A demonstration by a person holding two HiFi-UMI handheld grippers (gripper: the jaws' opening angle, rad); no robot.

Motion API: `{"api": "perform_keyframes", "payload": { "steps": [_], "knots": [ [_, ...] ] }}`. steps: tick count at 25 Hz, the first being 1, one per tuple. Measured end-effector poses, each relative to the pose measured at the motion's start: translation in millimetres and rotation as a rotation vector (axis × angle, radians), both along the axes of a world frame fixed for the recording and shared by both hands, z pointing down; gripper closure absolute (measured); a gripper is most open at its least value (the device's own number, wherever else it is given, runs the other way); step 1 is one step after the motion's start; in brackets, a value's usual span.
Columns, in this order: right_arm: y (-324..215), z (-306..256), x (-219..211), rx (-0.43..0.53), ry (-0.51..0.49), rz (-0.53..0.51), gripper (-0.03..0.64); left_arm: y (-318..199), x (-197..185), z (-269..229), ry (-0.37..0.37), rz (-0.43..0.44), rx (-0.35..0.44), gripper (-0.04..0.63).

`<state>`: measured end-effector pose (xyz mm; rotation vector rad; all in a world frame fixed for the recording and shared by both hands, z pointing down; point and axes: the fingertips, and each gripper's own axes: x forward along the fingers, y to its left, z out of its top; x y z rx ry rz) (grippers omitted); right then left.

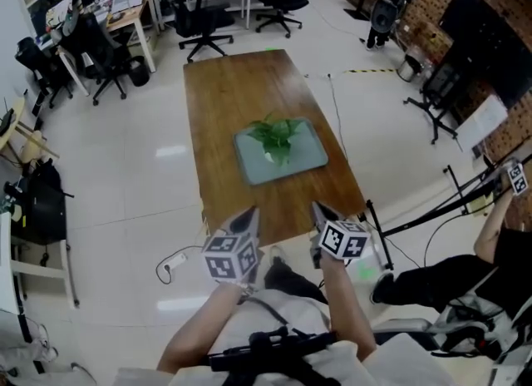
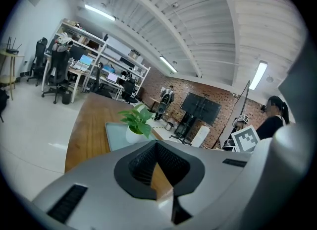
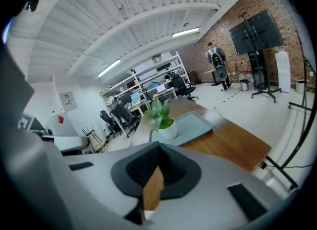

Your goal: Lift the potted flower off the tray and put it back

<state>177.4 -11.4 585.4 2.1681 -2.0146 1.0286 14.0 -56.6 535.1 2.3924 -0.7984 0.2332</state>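
I am looking down on a long wooden desk (image 1: 241, 85). A grey-green tray (image 1: 312, 160) lies toward its near end. The potted flower (image 1: 274, 139), leafy green in a small white pot, stands upright on the middle of the tray.

My left gripper (image 1: 249, 214) and right gripper (image 1: 320, 208) hang side by side over the desk's near edge, well short of the tray. The jaws on both are closed together with nothing between them.

I judge this to be the approach, and the lift has not begun. Next I need to reach forward over the desk, spread one pair of jaws, and close them on the white pot below the leaves.
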Motion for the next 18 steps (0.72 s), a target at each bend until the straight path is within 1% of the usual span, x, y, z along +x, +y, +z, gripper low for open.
{"api": "perform_keyframes", "payload": {
  "steps": [7,13,18],
  "knots": [
    [-3.8,0.0,-6.7,0.004,0.006,-0.018,0.618,-2.7,-0.1,-0.8,0.012,-0.004,0.002,0.600],
    [-9.2,-2.3,-0.7,0.004,-0.004,-0.009,0.618,-8.9,1.9,2.6,0.014,-0.004,-0.005,0.600],
    [-10.9,1.0,-3.3,0.006,-0.011,-0.021,0.618,-11.4,4.3,5.0,0.021,-0.008,-0.011,0.600]
  ]
}}
